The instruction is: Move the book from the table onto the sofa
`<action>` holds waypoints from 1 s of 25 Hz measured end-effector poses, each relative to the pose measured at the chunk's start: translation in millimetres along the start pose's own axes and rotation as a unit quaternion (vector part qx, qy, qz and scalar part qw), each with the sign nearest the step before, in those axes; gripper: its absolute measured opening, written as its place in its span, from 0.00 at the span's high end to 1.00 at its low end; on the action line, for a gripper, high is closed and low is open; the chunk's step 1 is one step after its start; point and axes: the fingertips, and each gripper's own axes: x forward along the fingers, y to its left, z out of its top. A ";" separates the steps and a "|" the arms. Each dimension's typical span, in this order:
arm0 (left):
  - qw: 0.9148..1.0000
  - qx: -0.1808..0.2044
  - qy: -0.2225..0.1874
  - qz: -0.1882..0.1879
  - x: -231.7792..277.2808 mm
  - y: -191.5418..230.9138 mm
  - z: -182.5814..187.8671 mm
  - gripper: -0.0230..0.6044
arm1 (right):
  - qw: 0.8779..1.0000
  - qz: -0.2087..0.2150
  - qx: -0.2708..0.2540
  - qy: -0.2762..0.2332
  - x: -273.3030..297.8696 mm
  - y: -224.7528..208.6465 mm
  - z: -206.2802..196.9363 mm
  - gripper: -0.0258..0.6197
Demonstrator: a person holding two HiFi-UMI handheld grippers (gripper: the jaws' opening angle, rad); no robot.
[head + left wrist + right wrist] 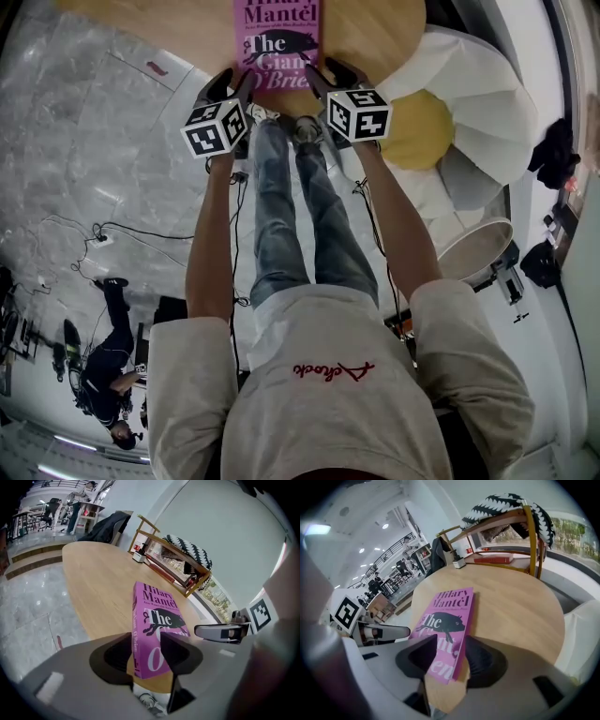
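Head view | magenta paperback book (277, 37) flat on round pale wooden bench (375, 33); long axis running away from both tools | left tool (232, 86), right tool (328, 77) equally near; jaws apart, each astride a near corner; no grip yet

All three views are bright, under soft, even light: ceiling lamps (384, 526) glow at the upper left of the right gripper view, the marble floor (84, 141) carries a pale sheen, and the book (445, 620) casts only a thin shadow along its right edge on the table (511, 606). Wide-angle lenses bow straight lines and blacken every corner. The book's title is sharp, whereas the grey bodies of the left gripper (144, 639) and right gripper (451, 641) nearest the lens are blurred.
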 end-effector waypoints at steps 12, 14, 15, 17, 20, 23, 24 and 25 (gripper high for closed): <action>1.000 -0.005 0.014 -0.022 28.0 3.2 3.7 0.58 | 1.000 0.013 0.019 0.012 38.8 -3.8 7.8 0.61; 1.000 -0.004 0.015 -0.024 31.1 2.9 4.7 0.58 | 1.000 0.015 0.016 0.014 42.9 -2.8 7.5 0.61; 1.000 -0.004 0.015 -0.026 32.8 2.2 4.8 0.58 | 1.000 0.015 0.016 0.014 44.6 -3.1 7.3 0.61; 0.999 -0.003 0.015 -0.031 35.6 -0.1 4.5 0.58 | 1.000 0.016 0.023 0.013 46.4 -4.9 6.0 0.61; 0.999 -0.007 0.014 -0.040 38.2 -3.9 5.1 0.58 | 0.999 0.020 0.037 0.008 45.5 -8.3 5.6 0.61; 0.999 -0.008 0.018 -0.051 38.6 -5.8 3.6 0.58 | 0.999 0.022 0.041 0.007 46.3 -5.9 5.1 0.61; 0.998 -0.007 0.018 -0.052 38.6 -5.8 3.2 0.58 | 0.999 0.022 0.041 0.007 46.8 -5.2 4.9 0.61; 0.998 -0.008 0.018 -0.053 38.4 -5.3 3.2 0.58 | 0.999 0.022 0.042 0.006 47.1 -4.8 4.9 0.61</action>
